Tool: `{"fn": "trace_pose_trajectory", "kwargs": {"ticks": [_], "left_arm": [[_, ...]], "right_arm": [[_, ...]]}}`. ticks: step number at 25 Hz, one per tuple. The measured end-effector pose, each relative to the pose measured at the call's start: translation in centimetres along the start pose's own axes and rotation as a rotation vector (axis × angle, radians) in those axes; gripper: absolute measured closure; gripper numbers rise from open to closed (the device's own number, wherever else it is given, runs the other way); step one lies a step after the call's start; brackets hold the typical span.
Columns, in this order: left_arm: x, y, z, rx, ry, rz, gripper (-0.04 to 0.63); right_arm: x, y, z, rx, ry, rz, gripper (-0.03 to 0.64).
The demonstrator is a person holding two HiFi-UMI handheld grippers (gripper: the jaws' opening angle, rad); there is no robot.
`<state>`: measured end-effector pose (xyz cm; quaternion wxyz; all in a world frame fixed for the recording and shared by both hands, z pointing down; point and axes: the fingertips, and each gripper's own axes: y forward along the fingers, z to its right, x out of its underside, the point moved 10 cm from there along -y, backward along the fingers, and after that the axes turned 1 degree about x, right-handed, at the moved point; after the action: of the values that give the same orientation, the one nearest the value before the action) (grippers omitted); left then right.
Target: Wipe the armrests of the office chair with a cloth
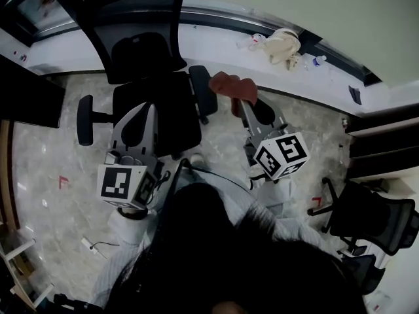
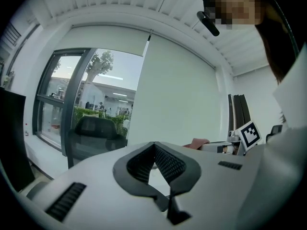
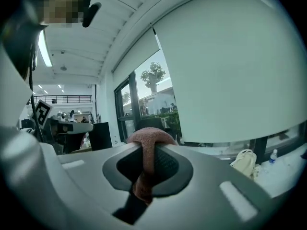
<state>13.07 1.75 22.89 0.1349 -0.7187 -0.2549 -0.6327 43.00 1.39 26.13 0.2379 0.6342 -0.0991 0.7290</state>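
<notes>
The right gripper [image 1: 241, 101] pinches a rust-red terry cloth [image 1: 234, 85] just right of the black mesh office chair's [image 1: 177, 113] right armrest [image 1: 203, 89], while the empty left gripper [image 1: 148, 110], jaws pressed together, hovers near the seat's left edge.

The head view looks steeply down on the office chair [image 1: 156, 110] from above. Both gripper views sit close behind their jaws, facing level toward the same window [image 2: 96, 97].
</notes>
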Motion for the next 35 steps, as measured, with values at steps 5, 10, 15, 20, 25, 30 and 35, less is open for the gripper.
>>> {"fn": "trace_pose_trajectory", "kwargs": {"ticks": [5,10,15,20,25,30,35], "left_arm": [[0.2,-0.7,0.1,-0.071,-0.019,-0.014,0.592],[1.7,-5.9,-3.0,-0.258,-0.025,-0.019,0.592],[1.5,-12.0,-8.1,-0.464,-0.050,-0.022,0.592],[1.8,-16.1,-13.5,-0.508,-0.080,0.005,0.592],[1.6,-20.2,-22.6,-0.437,-0.069,0.017,0.591],[0.4,-24.8,-33.3,-0.293,-0.057,-0.025,0.591],[-1.9,-28.3,-41.4,-0.154,-0.023,-0.050,0.592]], "right_arm": [[-0.3,0.3,0.3,-0.041,-0.010,-0.004,0.592],[0.2,2.4,-1.8,-0.140,-0.010,0.021,0.592],[1.1,7.4,-6.5,-0.272,-0.048,-0.044,0.592],[1.8,11.8,-12.6,-0.322,-0.084,-0.080,0.592],[3.4,16.1,-21.4,-0.264,-0.097,-0.086,0.592],[4.4,20.2,-32.1,-0.129,-0.061,-0.077,0.592],[4.6,23.1,-42.2,-0.028,0.004,-0.036,0.592]]}}
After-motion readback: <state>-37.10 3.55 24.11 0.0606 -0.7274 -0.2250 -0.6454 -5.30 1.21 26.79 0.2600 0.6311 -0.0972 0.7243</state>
